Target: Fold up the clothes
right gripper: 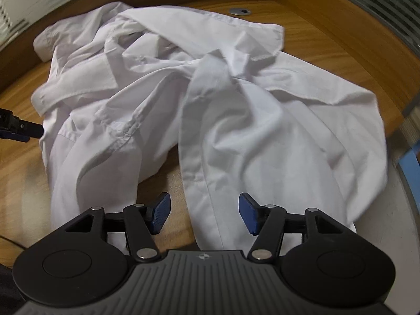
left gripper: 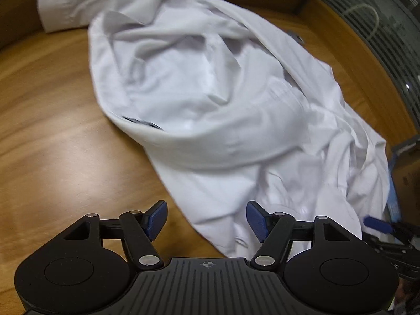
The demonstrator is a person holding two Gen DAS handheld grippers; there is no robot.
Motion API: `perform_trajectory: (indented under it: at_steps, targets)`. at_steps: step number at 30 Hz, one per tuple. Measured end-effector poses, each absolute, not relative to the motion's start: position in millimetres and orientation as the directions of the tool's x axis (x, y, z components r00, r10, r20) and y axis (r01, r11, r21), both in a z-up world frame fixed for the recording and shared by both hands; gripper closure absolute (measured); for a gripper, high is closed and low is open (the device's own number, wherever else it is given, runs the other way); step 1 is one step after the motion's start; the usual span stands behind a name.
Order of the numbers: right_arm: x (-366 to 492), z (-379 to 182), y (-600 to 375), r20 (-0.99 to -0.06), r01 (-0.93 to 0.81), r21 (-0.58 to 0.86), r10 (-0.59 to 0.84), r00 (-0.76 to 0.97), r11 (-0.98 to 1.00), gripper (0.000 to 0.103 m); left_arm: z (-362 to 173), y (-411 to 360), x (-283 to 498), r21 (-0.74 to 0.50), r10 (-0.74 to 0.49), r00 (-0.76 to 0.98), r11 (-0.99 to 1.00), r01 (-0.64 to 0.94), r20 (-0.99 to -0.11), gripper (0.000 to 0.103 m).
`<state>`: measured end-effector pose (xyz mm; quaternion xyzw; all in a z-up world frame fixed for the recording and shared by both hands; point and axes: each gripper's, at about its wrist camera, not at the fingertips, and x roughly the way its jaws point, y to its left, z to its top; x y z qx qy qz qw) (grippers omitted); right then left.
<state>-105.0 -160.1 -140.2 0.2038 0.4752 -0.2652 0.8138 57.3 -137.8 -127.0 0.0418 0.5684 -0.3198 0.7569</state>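
A crumpled white shirt (left gripper: 210, 99) lies in a heap on the wooden table (left gripper: 52, 131). My left gripper (left gripper: 206, 219) is open just short of the shirt's near hem, with cloth beneath its right blue pad and bare wood beneath the left one. In the right wrist view the same shirt (right gripper: 236, 120) spreads across the table (right gripper: 21, 178), its sleeves twisted over the body. My right gripper (right gripper: 203, 214) is open above a long strip of the shirt, which runs between the jaws without being pinched. The left gripper's tip shows at the left edge (right gripper: 21, 128), and the right gripper's blue pad shows at the lower right (left gripper: 378, 223).
A raised wooden rim (right gripper: 341, 21) curves around the table's far side, with a metal cable grommet (right gripper: 240, 11) near it. Beyond are striped glass panels (left gripper: 380, 26). A blue item (right gripper: 409, 162) sits off the right table edge.
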Motion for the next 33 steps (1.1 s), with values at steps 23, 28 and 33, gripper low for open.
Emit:
perform_trajectory:
  at_steps: [23, 28, 33]
  targets:
    - [-113, -104, -175, -0.828, 0.612, -0.051, -0.377, 0.416, 0.789, 0.103, -79, -76, 95, -0.165, -0.316, 0.486, 0.930, 0.328, -0.815, 0.100]
    - [-110, -96, -171, -0.838, 0.584, -0.052, -0.353, 0.415, 0.810, 0.103, -50, -47, 127, -0.093, -0.261, 0.575, 0.948, 0.304, -0.776, 0.100]
    - [-92, -91, -162, -0.824, 0.557, -0.058, -0.355, 0.442, 0.828, 0.103, -19, -31, 170, -0.006, -0.201, 0.631, 0.955, 0.296, -0.749, 0.100]
